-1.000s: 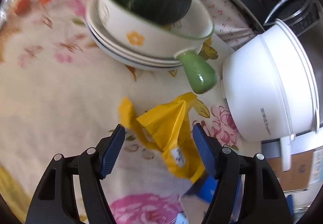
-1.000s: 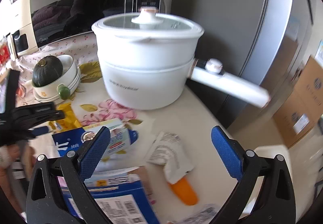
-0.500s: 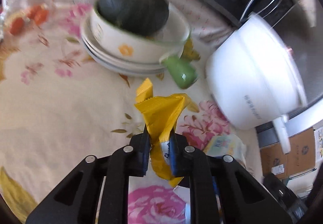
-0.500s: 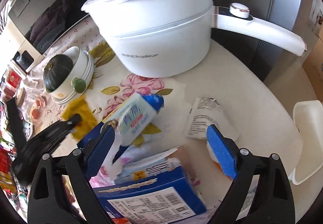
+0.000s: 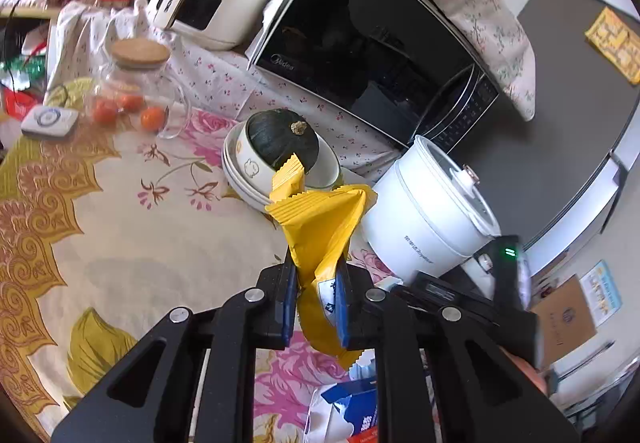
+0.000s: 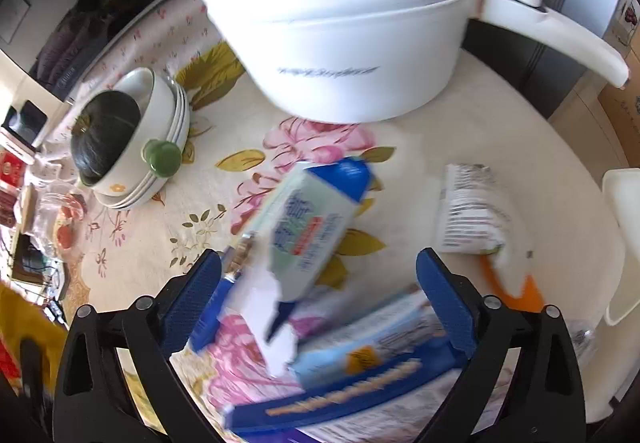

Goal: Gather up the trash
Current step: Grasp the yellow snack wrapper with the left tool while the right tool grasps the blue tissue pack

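Left claw: we find it clamped on the yellow wrapper, blue pads pressing the crumpled foil from both sides.
Yellow wrapper: lifted clear of the table, its serrated end standing upward above the pads and its lower end hanging below them.
Right claw: spread wide, gripping nothing, hovering over the litter on the table.
Blue-and-white carton: lying tilted between the open pads (blurred, print unreadable), one blue end pointing toward the pot.
Blue box: flat at the near edge, directly under the right claw, partly beneath the carton.
White printed packet: on the table to the right of the carton, apart from it; an orange piece lies just below it.
White electric pot: standing behind the litter, lid on in the left view, long handle reaching right.
Stacked bowls: left of the pot, the top one with a green knob handle and holding a dark green squash.
Microwave: behind the bowls, draped with a floral cloth.
Glass jar: far left, with a wooden lid and orange fruit inside.
Tablecloth: floral, pink and yellow (we count it part of the table).
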The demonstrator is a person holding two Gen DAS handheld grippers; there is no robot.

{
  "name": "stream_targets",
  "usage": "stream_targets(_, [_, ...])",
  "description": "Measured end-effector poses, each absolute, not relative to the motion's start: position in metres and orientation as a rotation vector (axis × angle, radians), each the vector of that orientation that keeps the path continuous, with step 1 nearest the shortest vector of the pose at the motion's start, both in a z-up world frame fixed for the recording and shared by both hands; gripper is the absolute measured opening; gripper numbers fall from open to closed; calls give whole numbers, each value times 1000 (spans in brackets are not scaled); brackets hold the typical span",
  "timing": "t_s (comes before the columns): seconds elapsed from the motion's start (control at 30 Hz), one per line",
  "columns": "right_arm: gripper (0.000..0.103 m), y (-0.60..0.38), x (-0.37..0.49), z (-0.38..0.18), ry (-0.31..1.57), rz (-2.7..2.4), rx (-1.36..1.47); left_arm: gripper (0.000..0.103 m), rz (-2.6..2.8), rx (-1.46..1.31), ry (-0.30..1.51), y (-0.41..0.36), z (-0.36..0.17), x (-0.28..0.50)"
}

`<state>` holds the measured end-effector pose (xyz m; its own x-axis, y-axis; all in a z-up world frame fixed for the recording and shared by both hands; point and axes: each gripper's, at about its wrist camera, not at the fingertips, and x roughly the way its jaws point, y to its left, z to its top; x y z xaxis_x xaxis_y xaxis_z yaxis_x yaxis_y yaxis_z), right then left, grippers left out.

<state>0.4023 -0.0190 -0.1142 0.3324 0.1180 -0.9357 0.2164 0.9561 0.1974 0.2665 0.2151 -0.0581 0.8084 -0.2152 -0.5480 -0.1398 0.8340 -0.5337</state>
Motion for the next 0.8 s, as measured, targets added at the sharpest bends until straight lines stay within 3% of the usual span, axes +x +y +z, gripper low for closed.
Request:
stream_targets(0.17, [93,4,415,-134,1288,-107,287,16,-31,-619,646,232,-64,270])
stream_targets(0.33, [85,12,418,-147,1328,-101,306,16,-44,-636,666,237,-68,274])
stream_targets(0.4, [79,15,419,-153,1347,-90,319,16,-52,-646,670,238,-69,274])
stream_targets(0.47, [62,18,418,-161,1365,-83,329,16,-53,-650,671,238,-69,273])
stream_targets(0.57, [48,18,412,-159,1340,-77,331,16,-52,-652,678,239,-71,273])
stream_targets(0.8, [33,20,400,-141,1266,-51,313,16,-54,-665,694,240,-75,271])
